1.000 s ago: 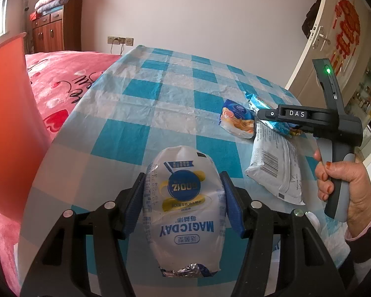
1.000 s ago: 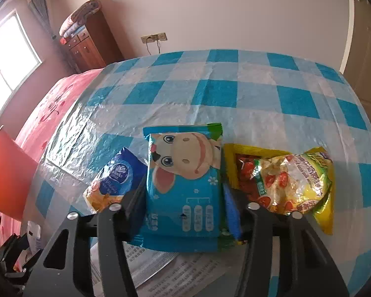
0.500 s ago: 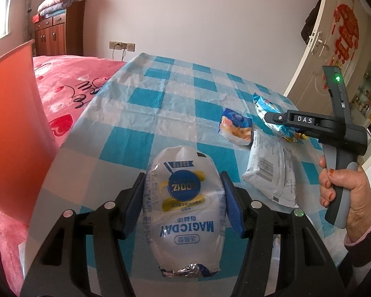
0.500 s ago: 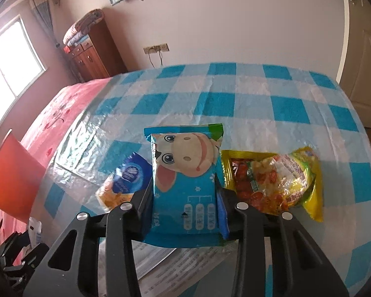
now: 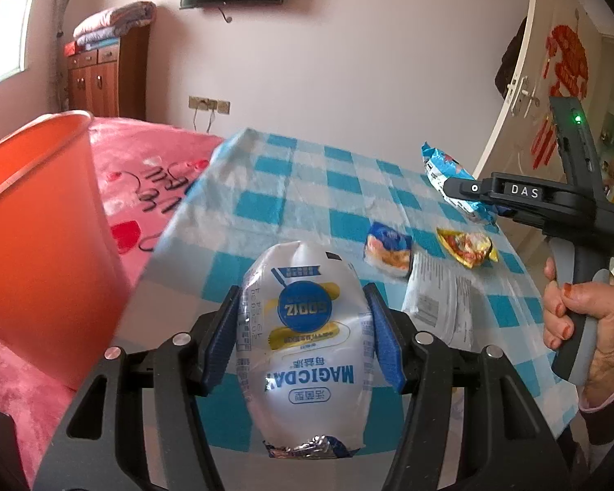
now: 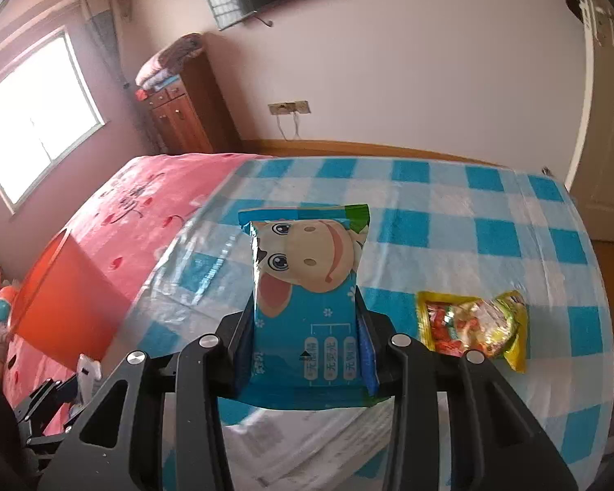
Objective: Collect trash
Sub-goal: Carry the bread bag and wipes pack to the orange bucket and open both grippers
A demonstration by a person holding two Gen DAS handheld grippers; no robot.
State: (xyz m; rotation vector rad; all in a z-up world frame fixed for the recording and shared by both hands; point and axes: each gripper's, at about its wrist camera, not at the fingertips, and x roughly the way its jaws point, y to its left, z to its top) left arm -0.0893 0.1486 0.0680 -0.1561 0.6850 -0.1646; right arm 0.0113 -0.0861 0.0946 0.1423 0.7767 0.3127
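Observation:
My left gripper (image 5: 303, 327) is shut on a white MAGICDAY packet (image 5: 303, 327) and holds it above the near table edge, right of an orange bin (image 5: 41, 237). My right gripper (image 6: 307, 343) is shut on a blue cow-face packet (image 6: 307, 302), lifted off the table; it also shows in the left wrist view (image 5: 454, 180). A yellow snack packet (image 6: 470, 327) lies on the blue checked tablecloth (image 6: 491, 237), and shows in the left wrist view (image 5: 466, 245). A small blue and orange packet (image 5: 389, 249) and a white wrapper (image 5: 438, 298) lie nearby.
The orange bin (image 6: 61, 298) stands at the table's left, against a pink bed (image 6: 135, 204). A wooden cabinet (image 5: 110, 77) and wall sockets (image 5: 208, 102) are behind. A door (image 5: 552, 82) is at the right.
Both grippers have risen with their packets. The right one closed on the cow-face packet and lifted it off the table. The left one has moved nearer to the orange bin.

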